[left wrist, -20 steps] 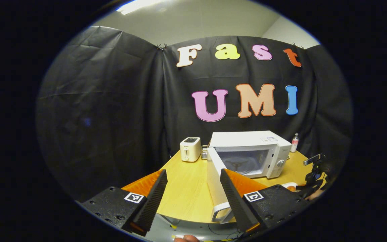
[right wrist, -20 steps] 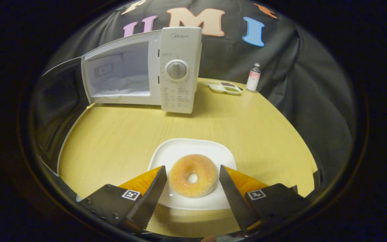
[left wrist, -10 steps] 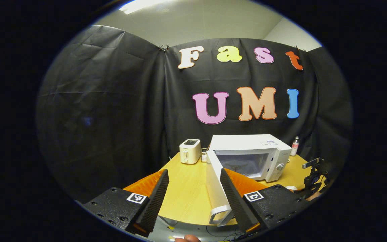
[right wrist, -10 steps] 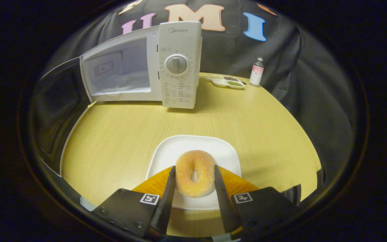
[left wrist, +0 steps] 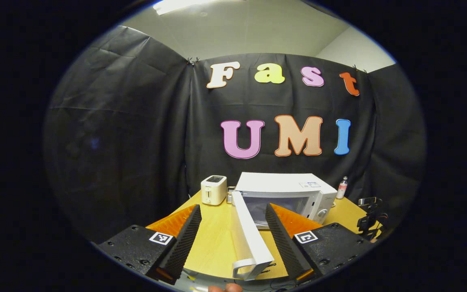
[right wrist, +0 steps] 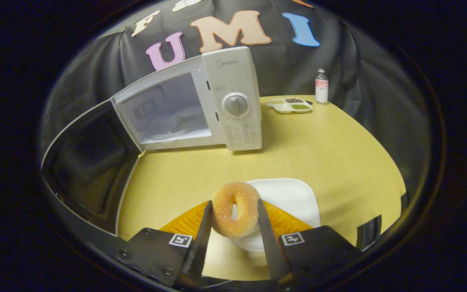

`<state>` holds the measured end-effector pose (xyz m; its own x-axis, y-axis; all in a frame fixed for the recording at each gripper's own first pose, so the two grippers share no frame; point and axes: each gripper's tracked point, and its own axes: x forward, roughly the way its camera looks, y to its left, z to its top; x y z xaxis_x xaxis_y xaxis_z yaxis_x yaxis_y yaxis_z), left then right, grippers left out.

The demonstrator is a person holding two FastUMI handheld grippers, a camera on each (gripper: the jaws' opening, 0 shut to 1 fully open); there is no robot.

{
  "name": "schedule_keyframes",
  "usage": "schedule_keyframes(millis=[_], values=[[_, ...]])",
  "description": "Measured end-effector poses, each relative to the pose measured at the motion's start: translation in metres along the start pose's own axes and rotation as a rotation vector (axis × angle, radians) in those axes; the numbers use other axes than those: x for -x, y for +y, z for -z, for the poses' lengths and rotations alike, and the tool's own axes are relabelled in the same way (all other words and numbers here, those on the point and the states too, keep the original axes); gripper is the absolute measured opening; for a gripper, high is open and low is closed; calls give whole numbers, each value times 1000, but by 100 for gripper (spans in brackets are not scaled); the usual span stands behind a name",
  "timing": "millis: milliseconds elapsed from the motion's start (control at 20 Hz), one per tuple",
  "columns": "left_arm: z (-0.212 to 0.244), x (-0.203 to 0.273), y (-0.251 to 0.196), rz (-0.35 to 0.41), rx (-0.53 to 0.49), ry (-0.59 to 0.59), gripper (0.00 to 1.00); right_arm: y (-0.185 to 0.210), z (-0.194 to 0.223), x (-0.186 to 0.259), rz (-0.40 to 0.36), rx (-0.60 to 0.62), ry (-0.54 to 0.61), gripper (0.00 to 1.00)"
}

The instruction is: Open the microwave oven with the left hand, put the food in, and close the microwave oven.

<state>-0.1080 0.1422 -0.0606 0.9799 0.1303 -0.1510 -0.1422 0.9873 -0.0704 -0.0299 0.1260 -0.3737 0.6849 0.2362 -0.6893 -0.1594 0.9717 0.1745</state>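
**Donut gripped, microwave door standing open**

Booth w/ black cloth wall is surrounding a round wood table (right wrist: 318, 146). White microwave (right wrist: 237, 97) is sitting toward the back of the table, its door (left wrist: 249, 235) swung fully out on the left hinge; in the left gripper view the door is showing edge-on, handle end nearest the camera. Cavity is showing open in the right gripper view, turntable visible inside.

Right gripper (right wrist: 233, 227) is squeezing the donut (right wrist: 233, 209) btwn both fingers, one finger pressing each side, ring standing upright w/ the hole facing the camera. Donut is sitting over the near-left edge of the white plate (right wrist: 294, 198); can't tell if it's touching the plate or clear of it. Plate is lying on the table in front of the microwave, well apart from it.

Left gripper (left wrist: 233, 239) is hanging w/ fingers spread wide, nothing btwn the pads; the door's handle end is appearing in the gap btwn them, but farther off, not touched.

Also on the table: a white toaster (left wrist: 213, 190) just left of the microwave at the back, a small bottle (right wrist: 322, 86) at the far right by the wall, and a divided snack tray (right wrist: 290, 105) beside it.
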Motion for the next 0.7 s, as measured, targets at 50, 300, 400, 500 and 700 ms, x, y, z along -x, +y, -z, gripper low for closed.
schedule_keyframes(millis=[50,300,400,500,700], values=[[-1,1,0,-1,14,-1,93,13,-9,-1,-25,-31,-13,59],[-14,6,-5,13,147,-34,95,83,-50,-18,-140,-287,-58,58],[-2,4,-3,-5,122,18,95,112,-64,-28,-181,-376,-77,59],[0,6,-4,-8,93,42,93,136,-75,-42,-207,-480,-105,59],[0,12,-2,-21,95,64,95,173,-102,-82,-230,-625,-183,58]])
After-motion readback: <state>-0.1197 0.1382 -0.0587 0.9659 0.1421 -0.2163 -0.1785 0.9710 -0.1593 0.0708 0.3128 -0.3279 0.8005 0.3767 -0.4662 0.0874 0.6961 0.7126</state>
